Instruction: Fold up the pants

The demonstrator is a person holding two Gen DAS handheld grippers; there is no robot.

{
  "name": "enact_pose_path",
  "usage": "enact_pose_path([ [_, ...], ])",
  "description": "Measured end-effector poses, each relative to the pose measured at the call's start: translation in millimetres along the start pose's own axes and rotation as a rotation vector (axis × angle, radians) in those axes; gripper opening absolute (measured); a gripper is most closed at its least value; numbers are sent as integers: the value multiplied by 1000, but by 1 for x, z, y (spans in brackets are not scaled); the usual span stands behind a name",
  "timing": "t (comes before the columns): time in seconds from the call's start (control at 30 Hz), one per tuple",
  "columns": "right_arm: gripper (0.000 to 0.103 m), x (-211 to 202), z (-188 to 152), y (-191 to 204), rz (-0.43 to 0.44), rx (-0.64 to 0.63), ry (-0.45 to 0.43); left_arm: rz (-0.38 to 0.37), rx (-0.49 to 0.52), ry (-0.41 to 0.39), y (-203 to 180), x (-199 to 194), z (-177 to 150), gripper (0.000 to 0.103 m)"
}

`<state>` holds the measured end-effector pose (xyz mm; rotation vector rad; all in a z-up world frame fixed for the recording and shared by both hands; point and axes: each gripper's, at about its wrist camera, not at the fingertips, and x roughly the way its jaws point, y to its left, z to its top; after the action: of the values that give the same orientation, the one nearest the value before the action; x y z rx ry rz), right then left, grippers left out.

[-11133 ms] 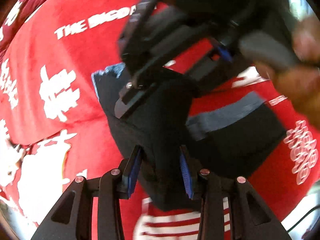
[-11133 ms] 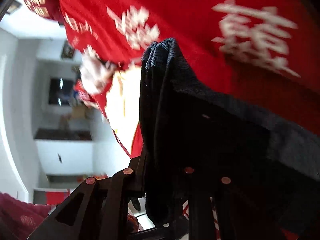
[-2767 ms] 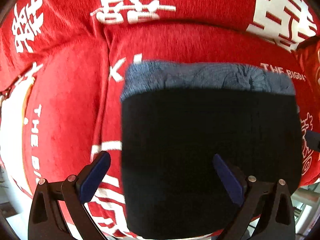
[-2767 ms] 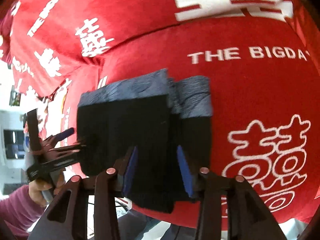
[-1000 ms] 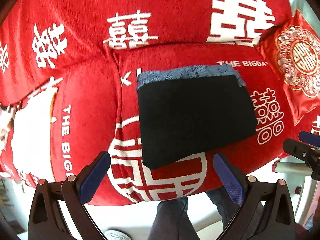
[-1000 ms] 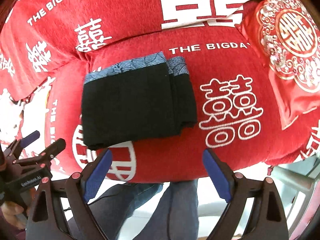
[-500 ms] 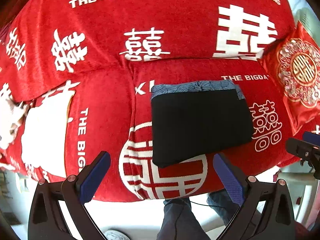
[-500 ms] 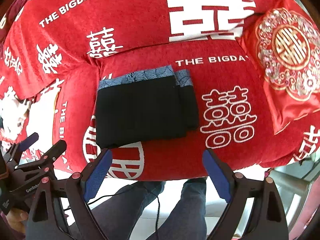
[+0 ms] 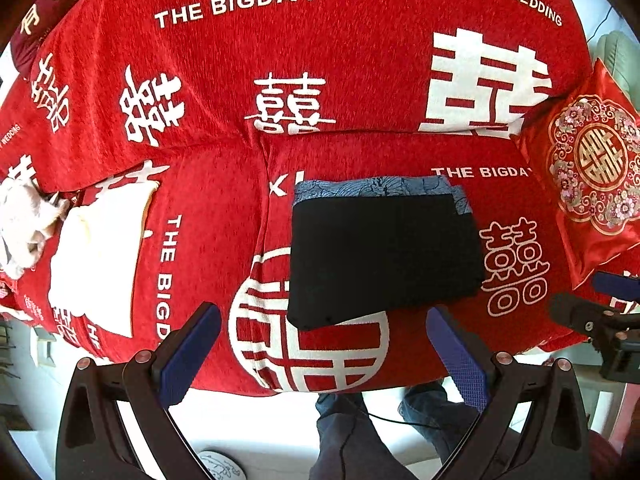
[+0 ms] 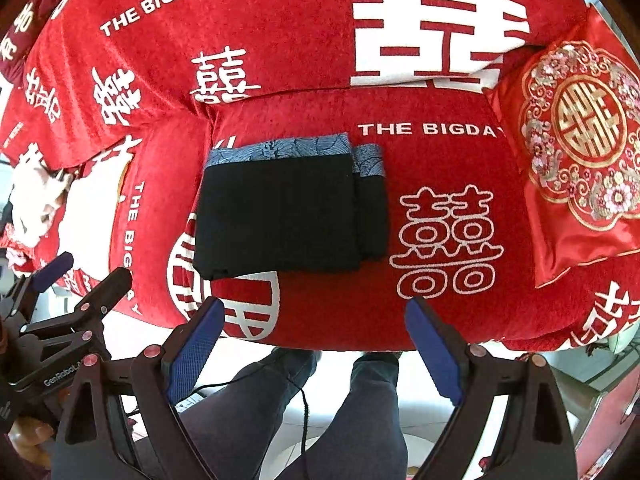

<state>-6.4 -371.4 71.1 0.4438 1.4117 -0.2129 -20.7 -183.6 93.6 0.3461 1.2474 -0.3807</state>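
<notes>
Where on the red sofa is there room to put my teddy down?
Best spot: the seat between the folded pants and the embroidered cushion, bare red cover. There is also a strip behind the pants, up to the backrest. Left of the pants it is crowded: white cloths lie on that seat. Both grippers hang open off the front edge.

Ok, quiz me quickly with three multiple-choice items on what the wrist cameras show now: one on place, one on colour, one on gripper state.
1. Where do the folded pants lie?
A. on the red sofa seat
B. on the floor
C. on the embroidered cushion

2. What colour is the pants' patterned waistband?
A. white
B. blue-grey
C. gold

3. How are the left gripper and right gripper?
A. both shut on cloth
B. one shut, one open
C. both open, holding nothing

Answers: 1 A, red seat cover shows around all sides of the pants; 2 B, the band along the far edge is blue-grey; 3 C, each gripper's blue pads stand wide apart, short of the pants.
</notes>
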Motion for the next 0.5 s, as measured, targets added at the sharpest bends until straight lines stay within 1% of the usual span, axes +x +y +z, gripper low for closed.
enact_pose_path([
  [0.13,93,0,-2,3,6,-25,8,2,-4,11,-4,-1,-1,103],
  [0.27,93,-1,-2,4,2,-44,10,13,-11,6,-6,-5,-3,103],
  [0.5,93,-3,-1,-1,-2,-27,-1,19,-15,7,-7,-7,-6,103],
])
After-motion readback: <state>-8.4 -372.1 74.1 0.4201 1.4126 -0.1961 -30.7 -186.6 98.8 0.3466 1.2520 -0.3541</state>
